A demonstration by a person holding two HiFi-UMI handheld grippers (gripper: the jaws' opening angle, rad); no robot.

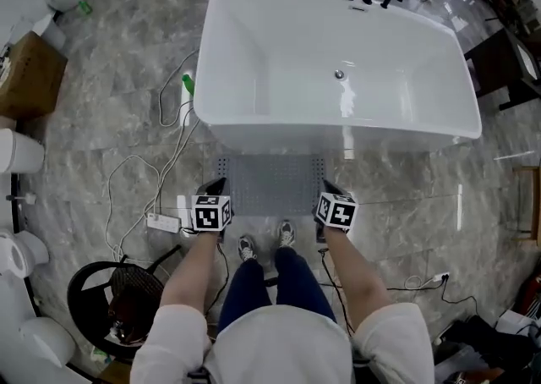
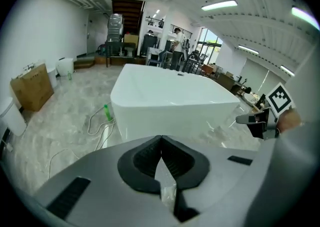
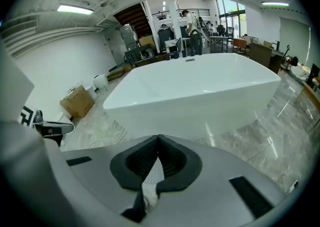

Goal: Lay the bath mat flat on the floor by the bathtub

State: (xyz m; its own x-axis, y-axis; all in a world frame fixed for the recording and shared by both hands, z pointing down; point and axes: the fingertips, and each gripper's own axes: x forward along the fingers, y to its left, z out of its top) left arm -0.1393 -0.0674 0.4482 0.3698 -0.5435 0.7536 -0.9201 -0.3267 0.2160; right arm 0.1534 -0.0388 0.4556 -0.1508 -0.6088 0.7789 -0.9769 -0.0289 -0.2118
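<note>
The mat [image 1: 270, 183] lies on the floor [image 1: 127, 128] right beside the tub [image 1: 338, 133], along its long side. From above it looks flat, with no folds or bumps that I can see. My shoes [image 1: 247, 247] are just on the far side of the mat from the tub.

My left gripper [image 1: 215, 188] is shut tight, with nothing in it. My right gripper [image 1: 328, 186] is shut tight too, and it also holds nothing. Both hang over the two mat corners that are away from the tub. Looking along the left gripper [image 2: 161, 143] and the right gripper [image 3: 158, 143], I see the pads pressed together.

I think the job is about done, as the mat looks to be in its place.

The mat looks thin and soft, with lots of little dots. I think it is light and floppy, so it would sag if I picked it up in the middle. If it needs a fix, I would pinch the two corners away from the tub, one in each gripper, and pull it smooth.

A white cord [image 1: 169, 162] lies near the tub's left end. I would keep the mat off it.
</note>
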